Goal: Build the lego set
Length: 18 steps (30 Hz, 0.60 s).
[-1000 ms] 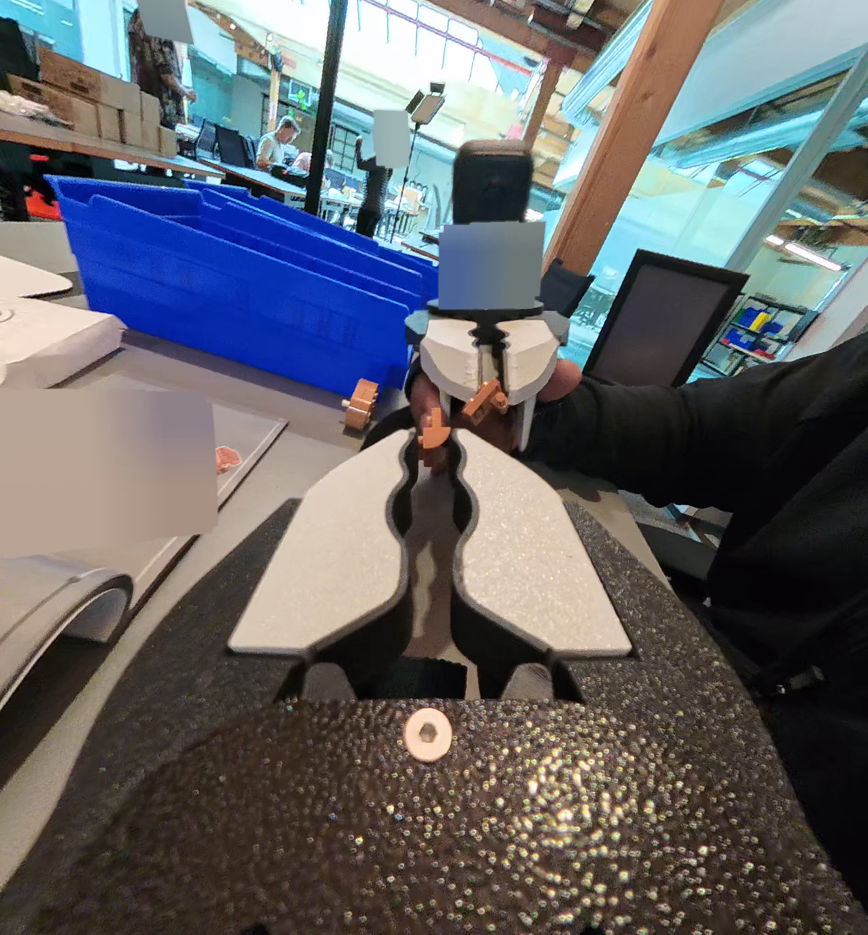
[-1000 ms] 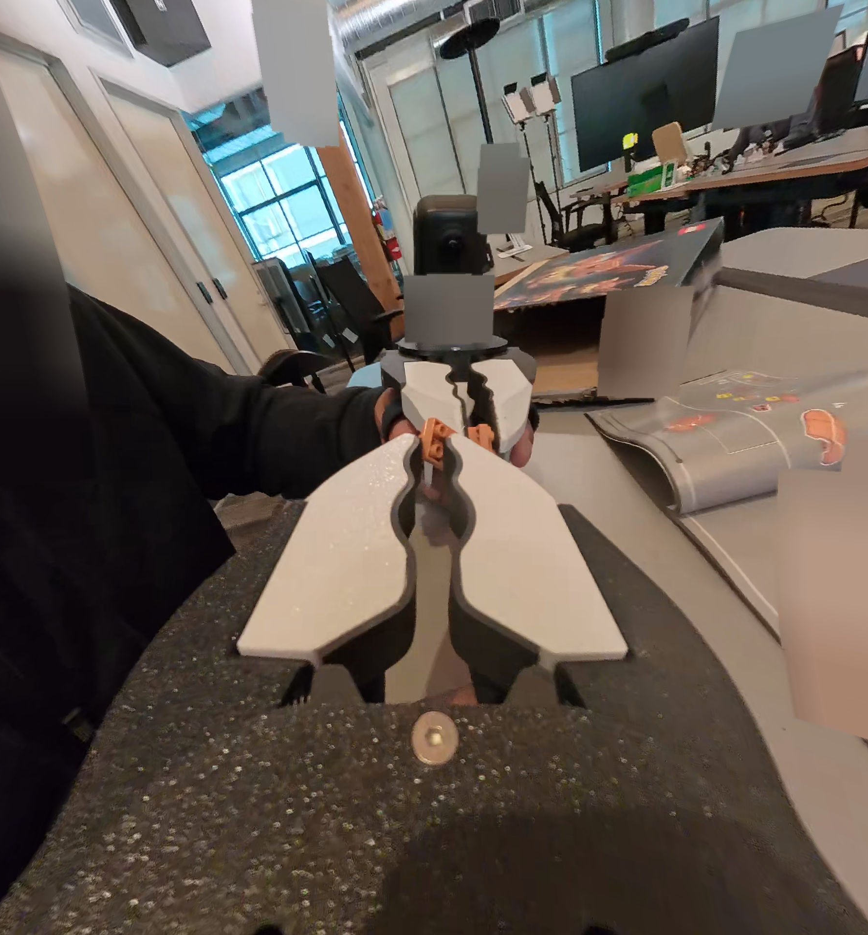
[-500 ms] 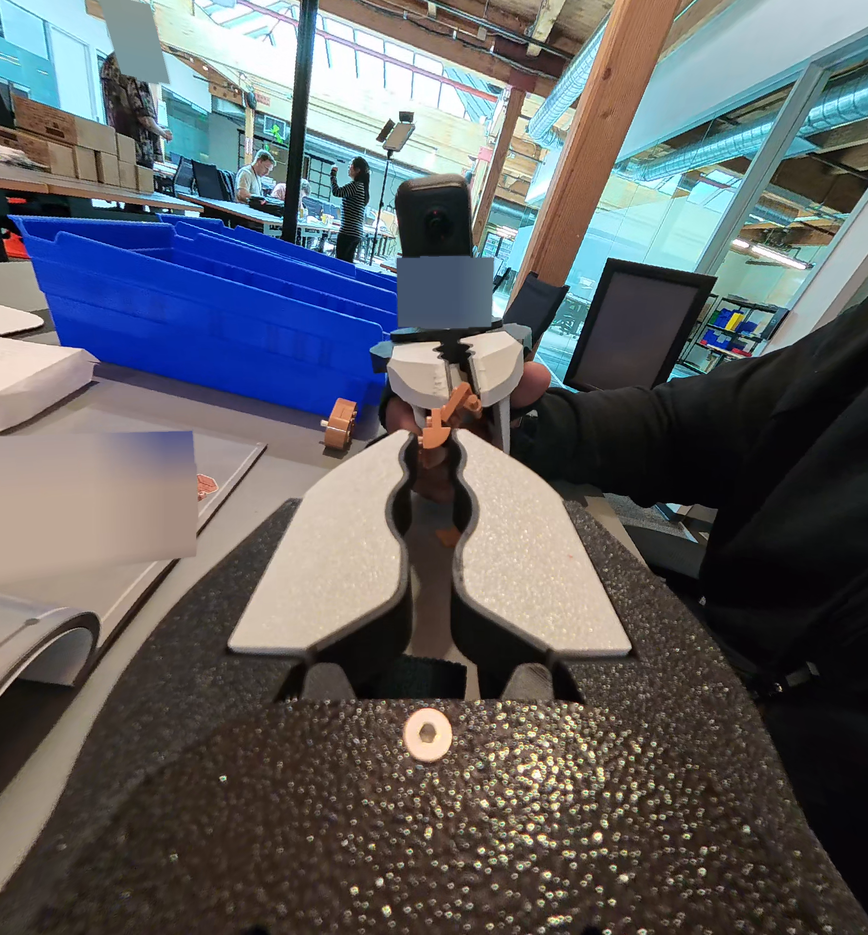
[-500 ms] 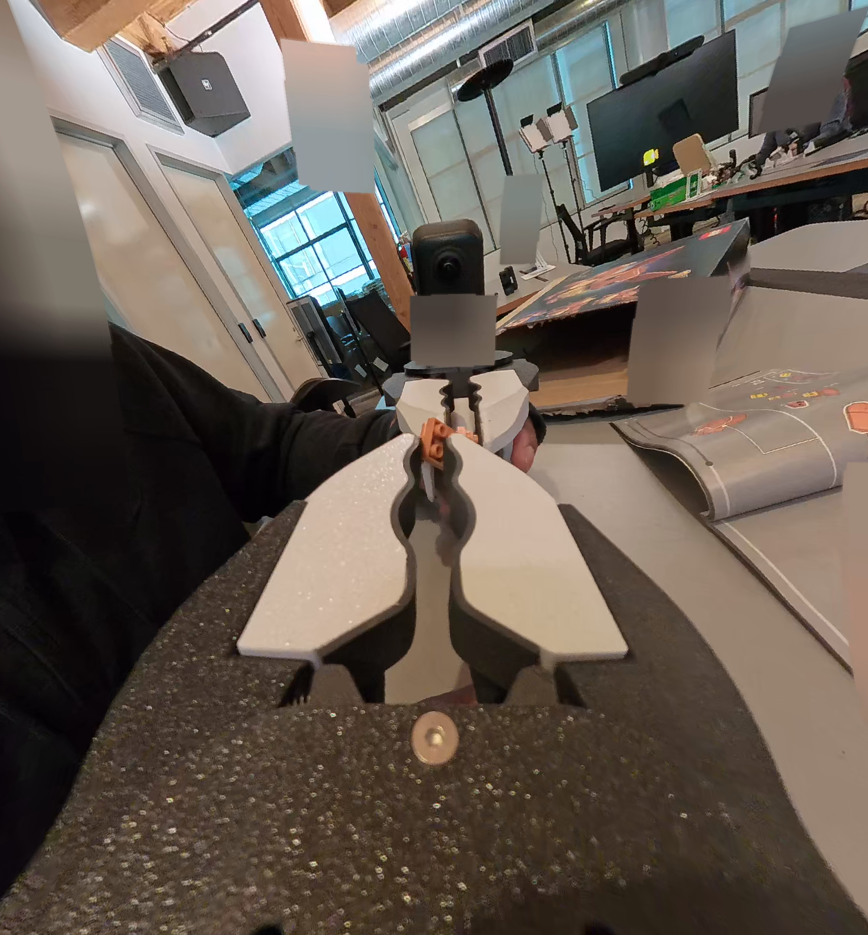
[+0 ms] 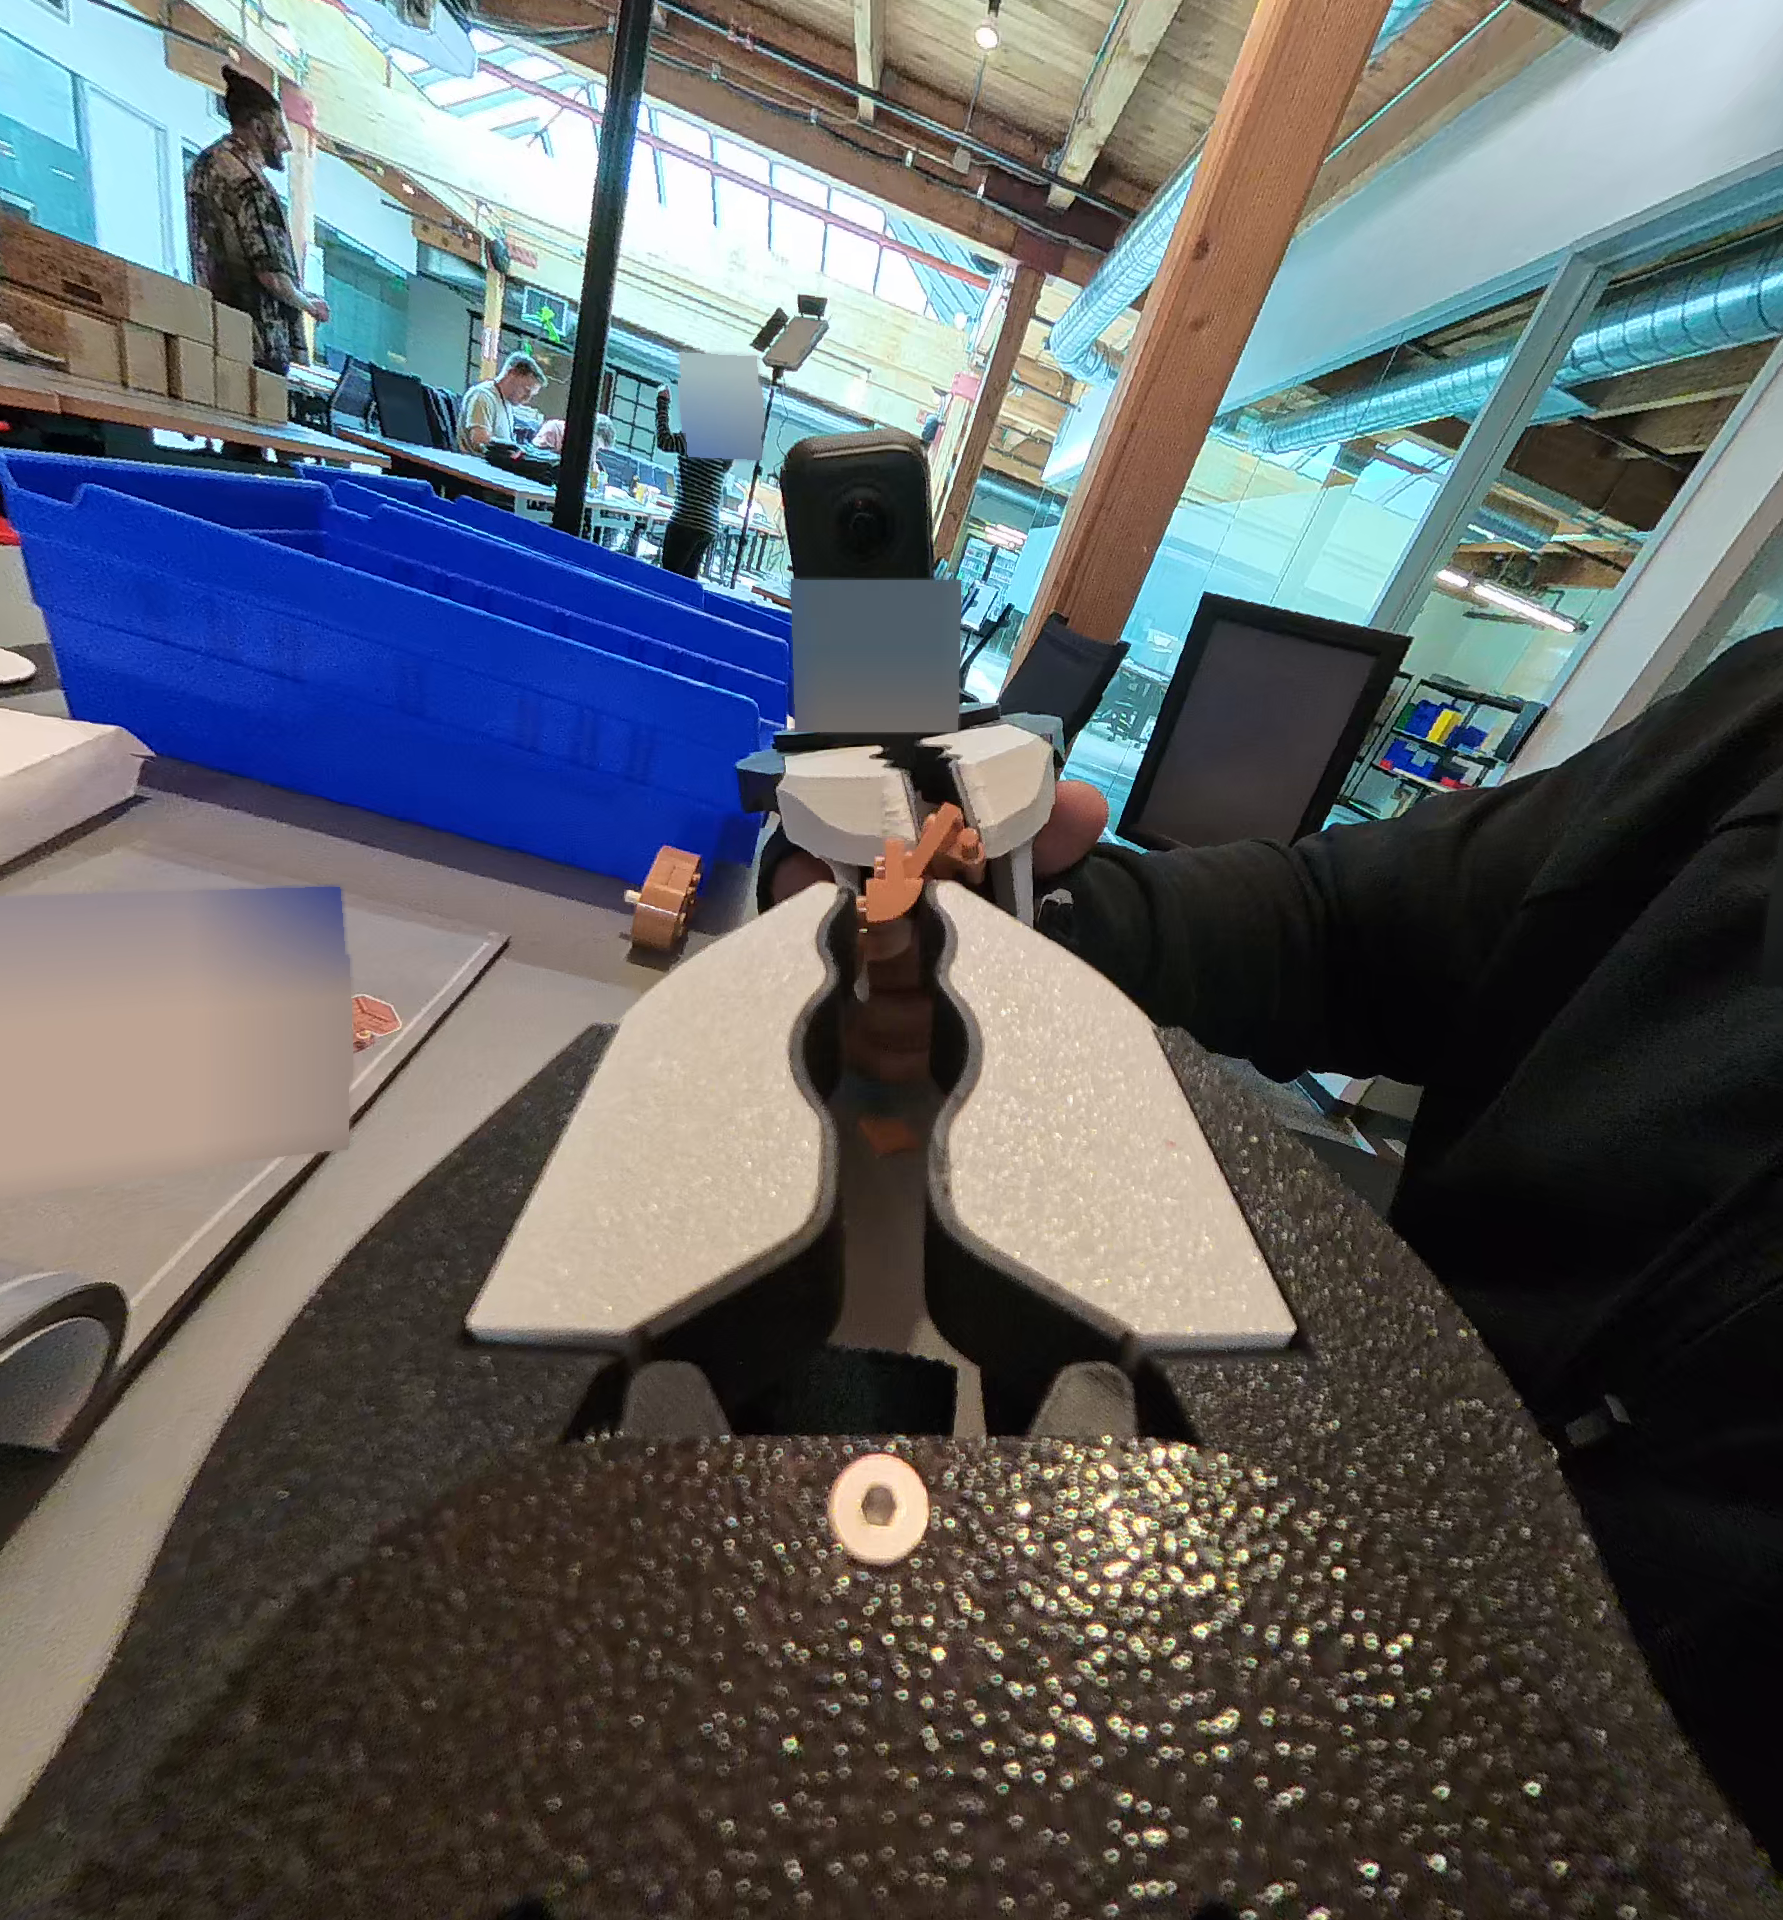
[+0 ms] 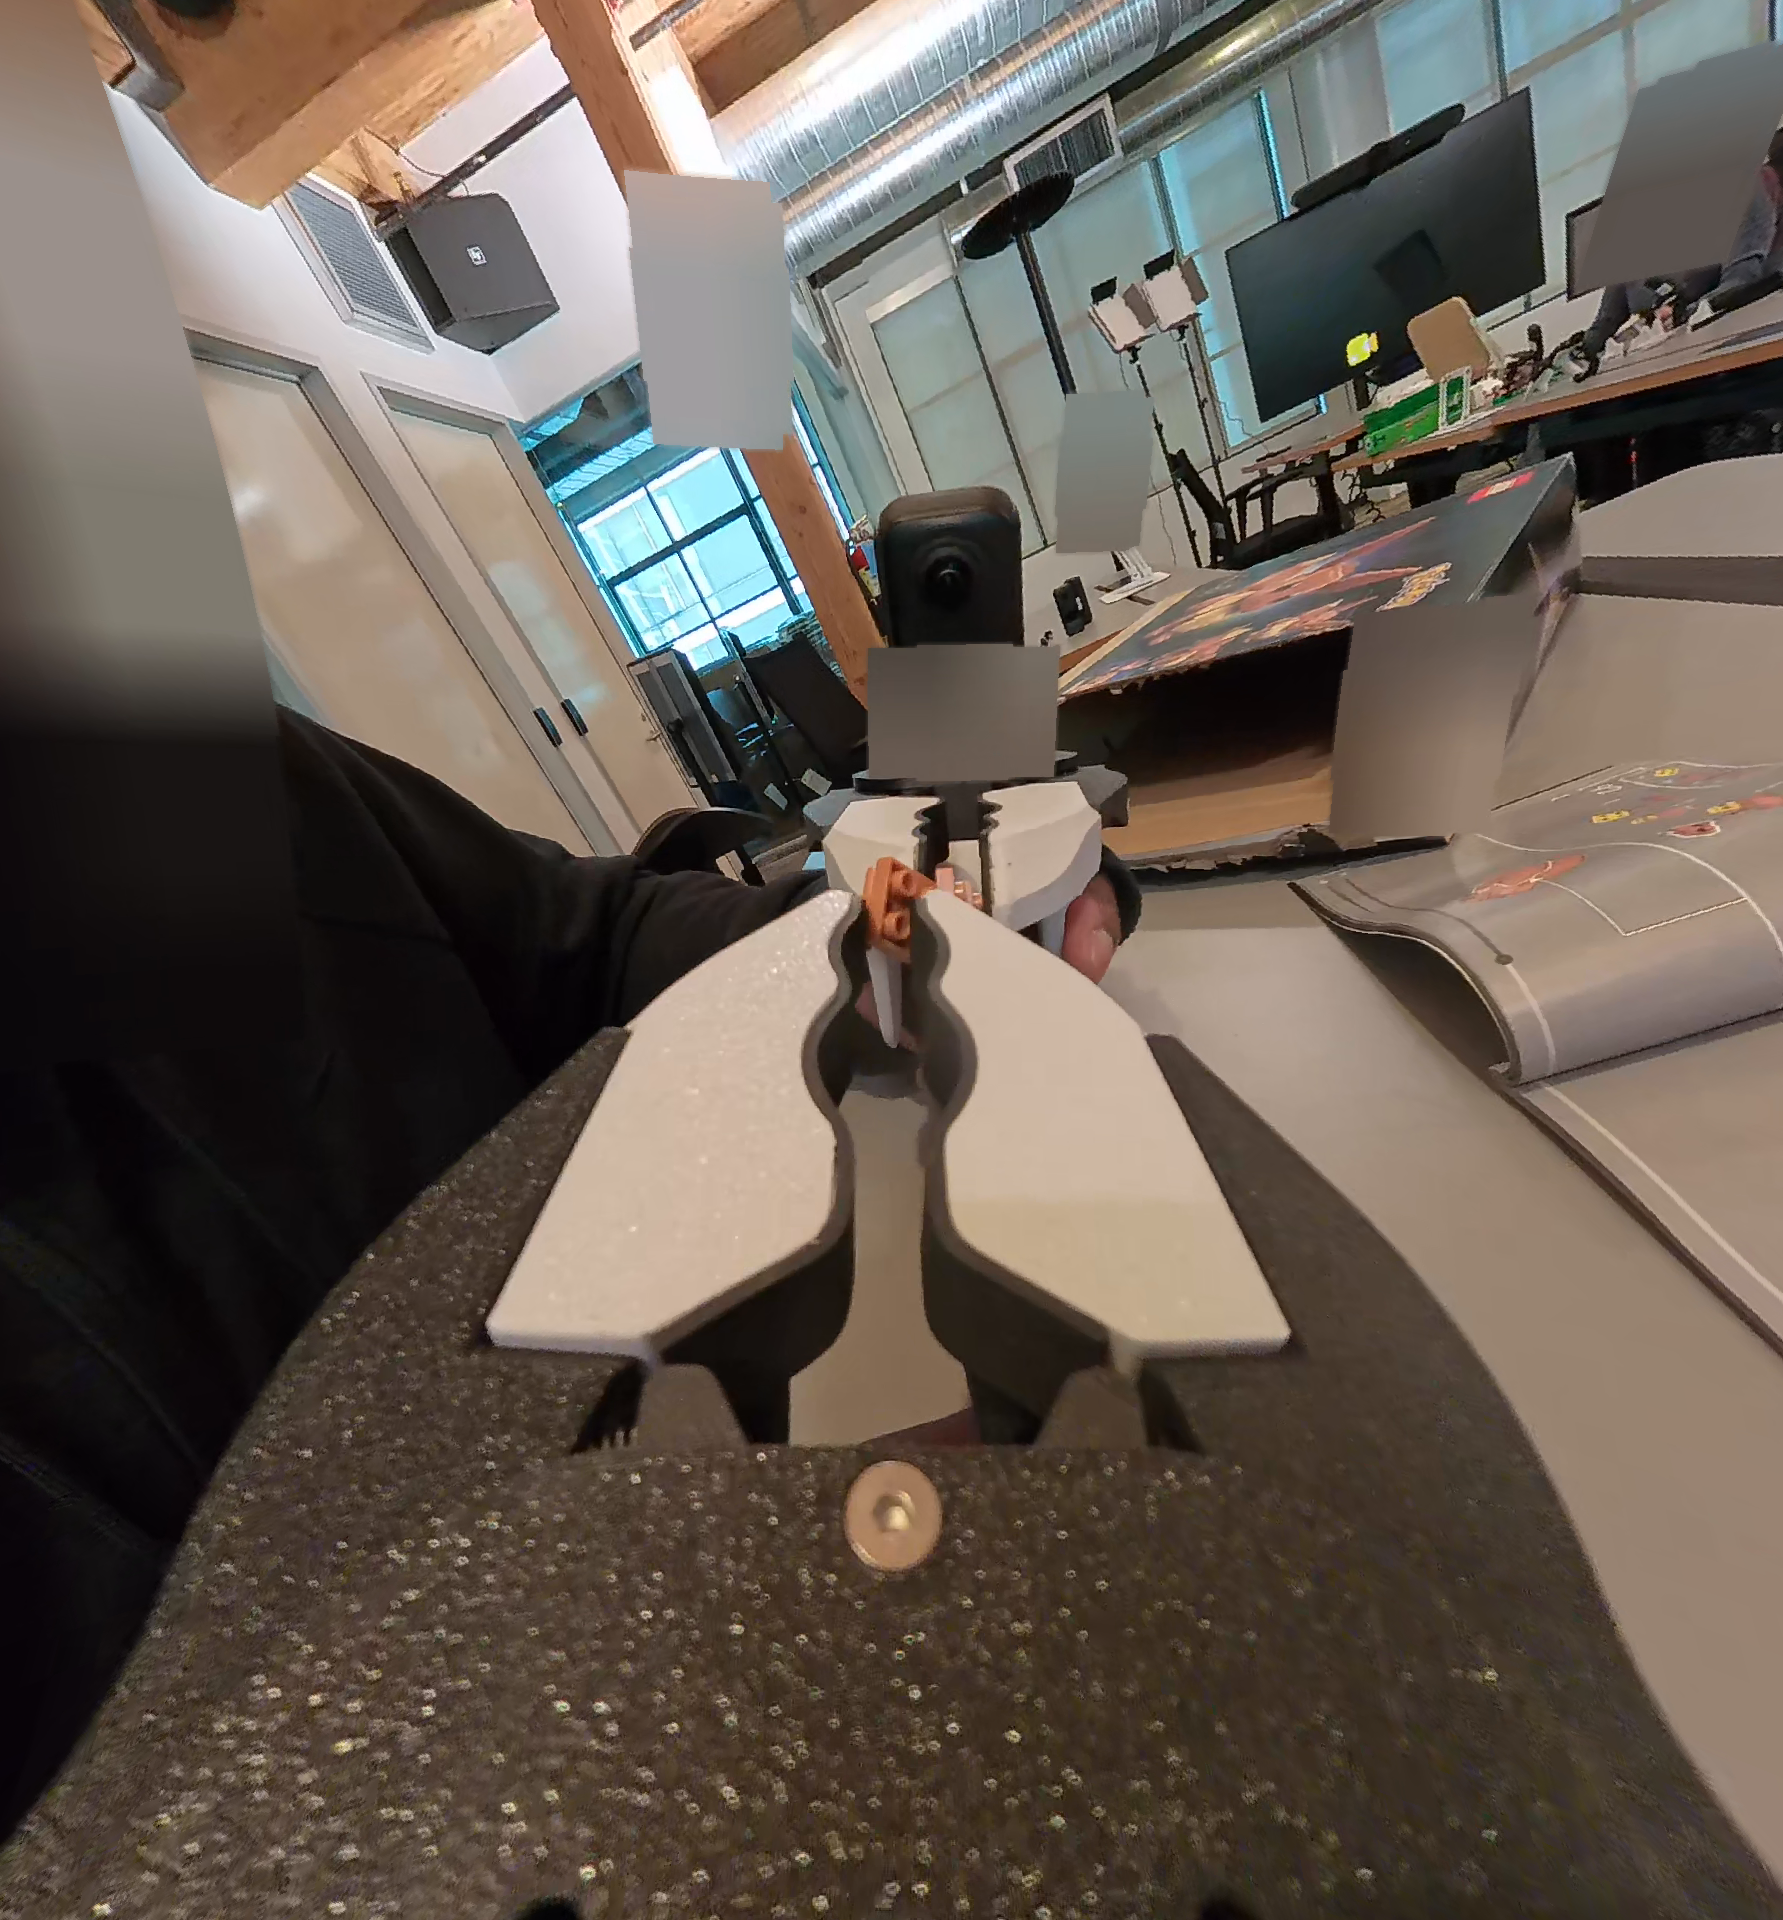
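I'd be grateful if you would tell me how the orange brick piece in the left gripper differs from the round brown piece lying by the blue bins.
The orange brick piece is pinched at the left gripper tips, off the table; the round brown piece lies loose on the grey table beside the blue bins. The orange piece is flat and angular; the brown one is chunky and wheel-like, with a pale peg sticking out. Both are small toy-brick parts.

Each camera sits low on its own gripper, looking forward along the two pale fingers, very near them. The left wrist view faces the right gripper (image 5: 918,831) head-on, with blue bins (image 5: 378,665) at its left. The right wrist view faces the left gripper (image 6: 954,883), with an open booklet (image 6: 1593,935) at its right. Both views share the grey table (image 6: 1334,1049) and the small orange pieces where the fingertips meet.
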Each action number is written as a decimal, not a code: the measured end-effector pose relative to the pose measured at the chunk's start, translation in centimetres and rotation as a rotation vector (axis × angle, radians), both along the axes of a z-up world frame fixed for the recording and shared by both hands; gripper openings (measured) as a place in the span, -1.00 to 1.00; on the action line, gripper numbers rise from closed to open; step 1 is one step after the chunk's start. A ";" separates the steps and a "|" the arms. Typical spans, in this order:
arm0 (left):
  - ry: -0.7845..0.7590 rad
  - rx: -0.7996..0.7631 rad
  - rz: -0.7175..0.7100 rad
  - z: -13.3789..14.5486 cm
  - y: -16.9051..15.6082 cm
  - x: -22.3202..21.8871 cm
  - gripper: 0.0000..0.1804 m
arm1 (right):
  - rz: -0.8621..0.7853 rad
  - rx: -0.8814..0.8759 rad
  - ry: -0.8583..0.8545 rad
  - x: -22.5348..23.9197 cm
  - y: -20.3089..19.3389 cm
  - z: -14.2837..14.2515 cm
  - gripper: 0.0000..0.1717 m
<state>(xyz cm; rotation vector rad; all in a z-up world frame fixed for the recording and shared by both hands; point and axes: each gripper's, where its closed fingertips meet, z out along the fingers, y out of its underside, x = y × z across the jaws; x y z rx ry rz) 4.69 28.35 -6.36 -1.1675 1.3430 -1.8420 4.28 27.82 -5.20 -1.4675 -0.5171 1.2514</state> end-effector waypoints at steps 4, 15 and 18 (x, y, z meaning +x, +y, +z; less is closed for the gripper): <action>-0.003 0.003 0.012 0.0 0.1 0.0 -0.88 | -0.013 0.007 -0.008 0.0 0.0 0.0 -0.92; -0.004 0.018 0.035 0.0 0.4 0.0 -0.88 | -0.116 0.084 -0.131 0.0 0.3 -0.2 -0.91; -0.004 0.022 0.033 0.0 0.4 0.0 -0.88 | -0.126 0.090 -0.152 0.0 0.3 -0.2 -0.91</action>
